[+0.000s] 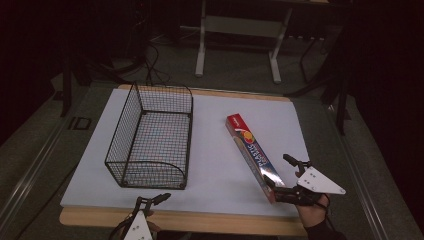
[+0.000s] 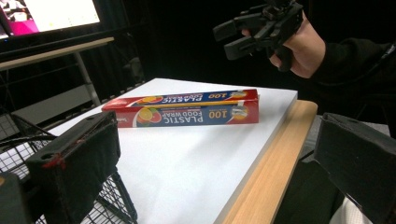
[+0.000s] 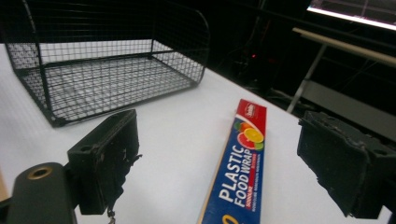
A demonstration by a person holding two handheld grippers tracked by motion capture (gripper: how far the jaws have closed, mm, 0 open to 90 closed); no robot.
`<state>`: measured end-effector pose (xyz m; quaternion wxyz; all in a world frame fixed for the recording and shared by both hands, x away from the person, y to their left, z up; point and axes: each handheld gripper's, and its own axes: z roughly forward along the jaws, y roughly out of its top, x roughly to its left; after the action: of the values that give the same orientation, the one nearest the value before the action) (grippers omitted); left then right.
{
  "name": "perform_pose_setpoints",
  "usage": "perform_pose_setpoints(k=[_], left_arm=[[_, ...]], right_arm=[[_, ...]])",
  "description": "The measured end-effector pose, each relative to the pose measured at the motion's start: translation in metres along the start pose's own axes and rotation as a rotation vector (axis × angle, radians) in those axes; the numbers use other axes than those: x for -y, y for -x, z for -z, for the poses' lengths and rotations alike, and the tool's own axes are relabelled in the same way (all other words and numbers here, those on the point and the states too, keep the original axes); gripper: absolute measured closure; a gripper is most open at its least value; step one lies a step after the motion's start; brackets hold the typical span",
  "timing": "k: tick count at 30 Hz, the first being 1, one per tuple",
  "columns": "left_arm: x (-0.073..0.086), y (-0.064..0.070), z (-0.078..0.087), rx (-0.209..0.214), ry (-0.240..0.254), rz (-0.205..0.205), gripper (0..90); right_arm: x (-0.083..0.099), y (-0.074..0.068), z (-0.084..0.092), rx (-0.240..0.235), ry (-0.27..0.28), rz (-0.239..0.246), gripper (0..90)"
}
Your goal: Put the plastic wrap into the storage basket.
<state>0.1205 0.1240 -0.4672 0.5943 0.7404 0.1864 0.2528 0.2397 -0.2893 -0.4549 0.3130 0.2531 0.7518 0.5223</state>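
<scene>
A long red and blue box of plastic food wrap point(image 1: 252, 155) lies flat on the white board point(image 1: 210, 175), right of centre and angled toward the near right corner. My right gripper point(image 1: 279, 170) is open with its jaws either side of the box's near end, not touching it. In the right gripper view the box point(image 3: 240, 182) runs up between the two black pads of the right gripper point(image 3: 224, 158). A black wire basket point(image 1: 150, 137) stands empty on the left. My left gripper point(image 1: 152, 199) is open at the front edge, just before the basket's near corner, holding nothing.
The board rests on a wooden tabletop whose front lip point(image 1: 200, 221) shows. A pale metal stand point(image 1: 240, 30) is on the floor behind the table. In the left gripper view, the box point(image 2: 187, 109), the right gripper point(image 2: 247, 32) in a hand, and a lit screen point(image 2: 46, 14).
</scene>
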Motion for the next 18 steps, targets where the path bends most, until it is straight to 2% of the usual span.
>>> perform_pose_setpoints(k=[6, 10, 14, 16, 18], left_arm=[[0.0013, -0.0013, -0.0008, -0.005, 0.001, 0.001, 0.9], [0.0011, -0.0008, -0.001, -0.006, 0.002, -0.001, 0.9], [0.0003, 0.0027, -0.0031, 0.003, 0.007, -0.01, 0.9], [0.0008, 0.003, -0.0043, 0.004, -0.001, -0.009, 0.9], [0.0012, 0.0034, -0.0051, 0.01, -0.005, -0.005, 0.9]], right_arm=[[-0.0013, -0.0006, 0.0015, -0.004, -0.001, -0.001, 12.5], [-0.0029, -0.0014, 0.0021, 0.012, -0.003, 0.01, 12.5], [-0.0054, -0.0006, -0.0019, -0.017, -0.029, 0.012, 14.4], [-0.0045, -0.0006, -0.0034, -0.021, -0.025, 0.017, 14.4], [-0.0029, -0.0006, -0.0076, -0.015, -0.045, 0.034, 14.4]])
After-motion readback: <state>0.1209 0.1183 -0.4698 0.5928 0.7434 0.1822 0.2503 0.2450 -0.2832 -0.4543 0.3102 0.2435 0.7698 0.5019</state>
